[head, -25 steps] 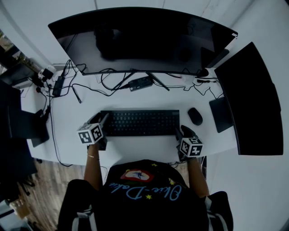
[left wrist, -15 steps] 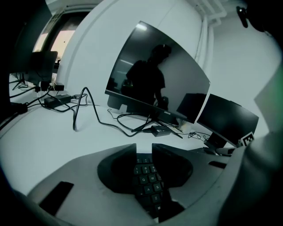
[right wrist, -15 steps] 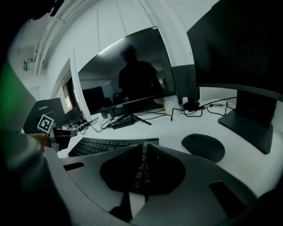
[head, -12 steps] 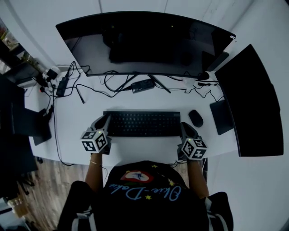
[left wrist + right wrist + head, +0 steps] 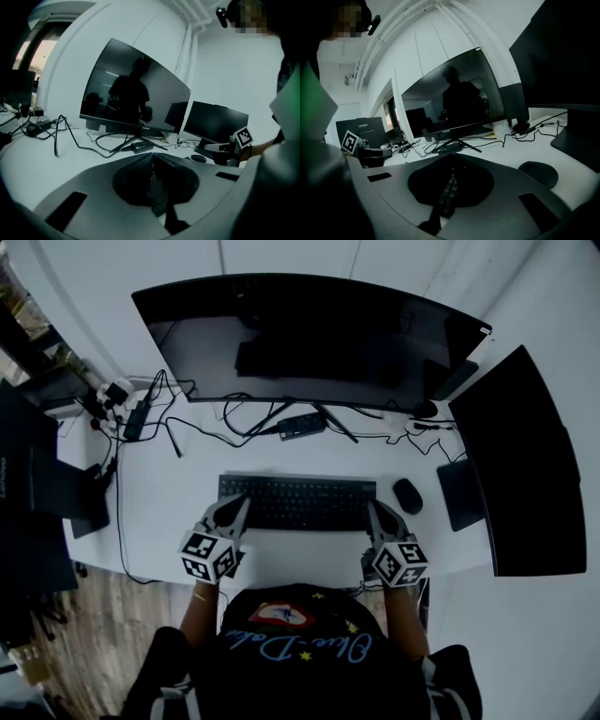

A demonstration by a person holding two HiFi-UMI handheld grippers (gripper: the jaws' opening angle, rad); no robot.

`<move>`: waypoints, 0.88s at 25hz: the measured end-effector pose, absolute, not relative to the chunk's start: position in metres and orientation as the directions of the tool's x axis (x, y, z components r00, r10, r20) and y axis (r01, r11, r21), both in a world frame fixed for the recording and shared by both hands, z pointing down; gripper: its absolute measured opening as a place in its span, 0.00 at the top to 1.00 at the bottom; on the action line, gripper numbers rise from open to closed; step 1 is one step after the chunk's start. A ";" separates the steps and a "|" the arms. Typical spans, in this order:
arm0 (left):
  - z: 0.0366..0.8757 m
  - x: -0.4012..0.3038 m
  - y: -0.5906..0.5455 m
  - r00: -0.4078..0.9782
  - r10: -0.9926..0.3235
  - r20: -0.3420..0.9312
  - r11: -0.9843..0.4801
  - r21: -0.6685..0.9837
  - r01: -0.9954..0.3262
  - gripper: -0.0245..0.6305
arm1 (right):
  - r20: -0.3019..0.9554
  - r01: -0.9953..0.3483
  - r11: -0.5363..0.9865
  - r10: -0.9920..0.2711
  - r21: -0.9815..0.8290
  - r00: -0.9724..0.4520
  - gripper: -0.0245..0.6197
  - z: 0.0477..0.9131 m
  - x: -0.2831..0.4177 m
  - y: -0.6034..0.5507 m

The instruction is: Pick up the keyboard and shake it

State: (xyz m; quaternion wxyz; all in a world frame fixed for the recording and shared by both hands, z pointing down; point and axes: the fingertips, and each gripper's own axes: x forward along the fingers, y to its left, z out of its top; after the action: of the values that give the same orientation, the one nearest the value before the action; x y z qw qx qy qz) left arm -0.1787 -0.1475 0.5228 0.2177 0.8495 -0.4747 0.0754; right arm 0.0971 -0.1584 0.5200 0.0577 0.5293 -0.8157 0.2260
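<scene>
- Head view: the keyboard [image 5: 298,502] lies crosswise on the white table [image 5: 159,507], close to the person and nearer than a wide curved monitor [image 5: 309,334].
- The left tongs [image 5: 234,508] sit at the keyboard's near left corner and the right tongs [image 5: 377,514] at its near right corner. Both point away from the person.
- Both tongs have just been closing and now pinch the keyboard's ends.
- This view does not tell whether the keyboard is clear of the table.
- A mouse [image 5: 407,495] lies just right of the keyboard, apart from it. A second screen [image 5: 525,465] stands at the right edge.
- Cables [image 5: 220,418] trail between the monitor and the keyboard and off to the far left.
- Left gripper view: the two jaws meet at their tips. Lower down, a thin dark strip of the keyboard is clamped between them.
- Past the jaws are the monitor's foot and loose cables, and the right tongs' marker cube shows at the right.
- Right gripper view: the jaws are pressed together on the keyboard, with a row of its keys running edge-on between them.
- The mouse rests on the table to the right, and the left tongs' cube shows at the far left.
</scene>
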 end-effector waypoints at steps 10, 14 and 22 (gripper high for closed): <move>0.493 -0.172 -0.125 0.553 -0.785 0.280 -0.518 0.194 -0.833 0.96 | 0.258 -0.879 0.373 -0.855 -0.297 -0.450 0.96 0.493 0.076 -0.157; 0.492 -0.171 -0.122 0.552 -0.789 0.269 -0.521 0.183 -0.834 0.96 | 0.257 -0.878 0.376 -0.854 -0.298 -0.453 0.96 0.491 0.074 -0.155; 0.484 -0.174 -0.120 0.533 -0.808 0.251 -0.507 0.164 -0.846 0.96 | 0.266 -0.878 0.377 -0.850 -0.295 -0.455 0.96 0.491 0.073 -0.150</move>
State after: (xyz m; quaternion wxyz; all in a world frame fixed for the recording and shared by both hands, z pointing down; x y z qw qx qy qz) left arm -0.1740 -0.1205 0.4844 0.1338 0.8651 -0.4782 0.0710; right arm 0.0733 -0.1498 0.4914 0.0347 0.5209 -0.8292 0.1999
